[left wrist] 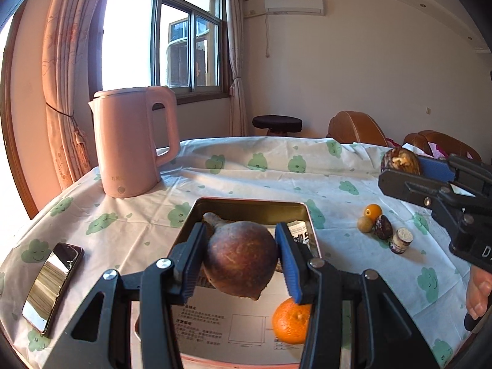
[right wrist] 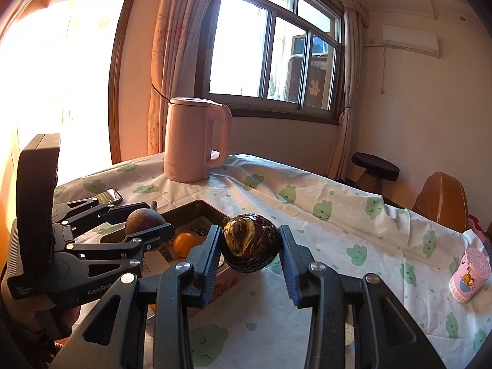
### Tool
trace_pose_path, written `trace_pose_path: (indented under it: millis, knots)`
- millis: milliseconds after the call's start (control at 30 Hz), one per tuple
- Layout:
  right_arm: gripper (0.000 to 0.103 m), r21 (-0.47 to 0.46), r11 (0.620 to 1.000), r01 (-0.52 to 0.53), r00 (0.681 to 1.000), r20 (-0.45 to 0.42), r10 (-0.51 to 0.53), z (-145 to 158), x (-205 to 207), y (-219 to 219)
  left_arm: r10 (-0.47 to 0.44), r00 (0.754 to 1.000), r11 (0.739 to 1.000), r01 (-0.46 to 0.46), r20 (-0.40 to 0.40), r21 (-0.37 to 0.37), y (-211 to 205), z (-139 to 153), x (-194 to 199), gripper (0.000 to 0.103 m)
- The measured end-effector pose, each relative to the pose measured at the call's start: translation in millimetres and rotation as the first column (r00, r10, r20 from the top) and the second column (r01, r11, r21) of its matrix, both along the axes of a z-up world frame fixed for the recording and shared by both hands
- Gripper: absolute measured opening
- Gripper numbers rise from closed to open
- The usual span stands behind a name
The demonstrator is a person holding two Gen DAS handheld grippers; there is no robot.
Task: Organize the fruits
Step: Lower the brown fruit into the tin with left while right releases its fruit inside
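Left tongs [left wrist: 240, 256] clamped on brown fruit [left wrist: 240, 258] above tin [left wrist: 252, 204]; right tongs [right wrist: 250, 250] clamped on wrinkled fruit [right wrist: 250, 246] over counter [right wrist: 323, 236]

My left gripper [left wrist: 240, 258] holds a round fruit [left wrist: 240, 259] between its fingers, above the near part of the tin box [left wrist: 250, 205]. The tin box sits on the table [left wrist: 261, 181], directly ahead of me. An orange [left wrist: 291, 319] lies inside the box, below and right of the held fruit. The kettle [left wrist: 132, 141] stands on the table behind and left of the box. A phone [left wrist: 52, 286] lies left of the box, near the table edge. A cluster of small fruits [left wrist: 382, 227] rests on the table right of the box. My right gripper [right wrist: 250, 247] holds a wrinkled fruit [right wrist: 251, 243] above the table, right of the box. A small cup [right wrist: 469, 276] stands far right.
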State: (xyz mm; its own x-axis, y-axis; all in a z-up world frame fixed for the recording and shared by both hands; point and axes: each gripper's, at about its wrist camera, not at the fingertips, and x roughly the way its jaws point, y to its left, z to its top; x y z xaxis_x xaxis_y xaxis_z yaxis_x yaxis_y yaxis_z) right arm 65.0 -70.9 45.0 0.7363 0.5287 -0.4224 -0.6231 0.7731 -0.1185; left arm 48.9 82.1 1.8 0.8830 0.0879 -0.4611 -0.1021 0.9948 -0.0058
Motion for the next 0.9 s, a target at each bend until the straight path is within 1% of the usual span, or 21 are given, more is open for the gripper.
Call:
trace_pose_path:
  millis: [300,567,900]
  knots:
    - [0.039,-0.025,0.999,-0.040,0.999,-0.019,0.040,-9,8,34,0.033,0.999,0.999,-0.033,-0.041,-0.003,23,-7,4,0.048]
    - [0.039,-0.048,0.996,-0.070,0.996,-0.059,0.067,-24,14,59,0.044,0.996,0.999,-0.045,-0.075,-0.005,31,-17,9,0.048]
    - [0.039,-0.074,0.994,-0.083,0.992,-0.103,0.075,-43,21,75,0.057,0.994,0.998,-0.059,-0.094,-0.022,41,-23,10,0.048]
